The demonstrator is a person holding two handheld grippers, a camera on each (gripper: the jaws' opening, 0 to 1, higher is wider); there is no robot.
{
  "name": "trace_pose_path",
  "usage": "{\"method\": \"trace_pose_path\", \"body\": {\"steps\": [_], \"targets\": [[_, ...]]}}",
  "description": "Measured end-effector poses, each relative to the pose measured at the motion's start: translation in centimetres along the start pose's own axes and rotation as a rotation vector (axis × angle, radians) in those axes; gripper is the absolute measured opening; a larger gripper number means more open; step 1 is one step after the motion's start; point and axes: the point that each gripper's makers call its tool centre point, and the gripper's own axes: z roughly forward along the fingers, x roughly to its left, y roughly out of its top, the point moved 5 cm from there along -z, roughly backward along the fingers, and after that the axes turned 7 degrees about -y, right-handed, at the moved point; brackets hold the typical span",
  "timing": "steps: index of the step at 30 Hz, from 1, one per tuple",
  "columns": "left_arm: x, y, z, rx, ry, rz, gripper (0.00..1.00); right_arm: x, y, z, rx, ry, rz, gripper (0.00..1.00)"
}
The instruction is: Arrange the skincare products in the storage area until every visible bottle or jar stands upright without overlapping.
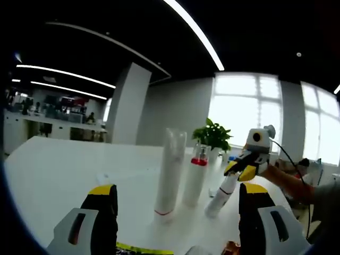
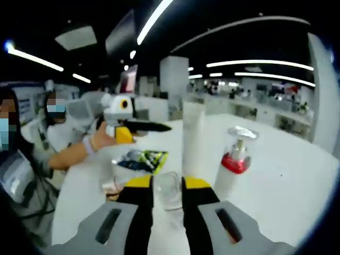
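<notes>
In the left gripper view a tall white tube (image 1: 171, 172) and a white pump bottle with a red collar (image 1: 195, 180) stand upright on the white table (image 1: 69, 170). To their right leans a small white bottle (image 1: 219, 197), tilted, its top held by my right gripper (image 1: 239, 171). My left gripper (image 1: 178, 199) is wide open in front of them, holding nothing. In the right gripper view my right gripper (image 2: 168, 187) is shut on the small bottle's clear cap (image 2: 167, 195). Beyond it are the tube (image 2: 192, 138) and the pump bottle (image 2: 232, 167). A hand holds the left gripper (image 2: 143, 130) further back.
Flat colourful packets (image 2: 141, 159) lie on the table between the two grippers. A potted green plant (image 1: 212, 135) stands behind the bottles. A seated person (image 2: 32, 159) is at the table's edge. Bare tabletop stretches to the left of the tube.
</notes>
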Motion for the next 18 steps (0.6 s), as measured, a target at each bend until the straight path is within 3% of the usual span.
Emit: {"method": "trace_pose_path", "body": {"steps": [5,7,12,16,18], "targets": [[0.2,-0.1,0.0,0.011,0.005,0.002,0.97,-1.1,-0.1,0.7,-0.073,-0.066,0.036,0.18],[0.1,-0.3,0.0,0.015,0.008,0.005,0.98,-0.5,-0.4,0.8,-0.109,-0.081,0.026,0.18],[0.1,-0.2,0.0,0.014,0.007,0.005,0.98,-1.4,-0.6,0.9,-0.19,-0.118,-0.024,0.18],[0.0,-0.4,0.1,0.021,0.008,0.008,0.98,-1.4,-1.4,1.2,-0.155,-0.111,-0.041,0.21],[0.1,-0.5,0.2,0.028,0.01,0.01,0.98,-1.4,-1.9,1.5,-0.144,-0.106,-0.044,0.3]]}}
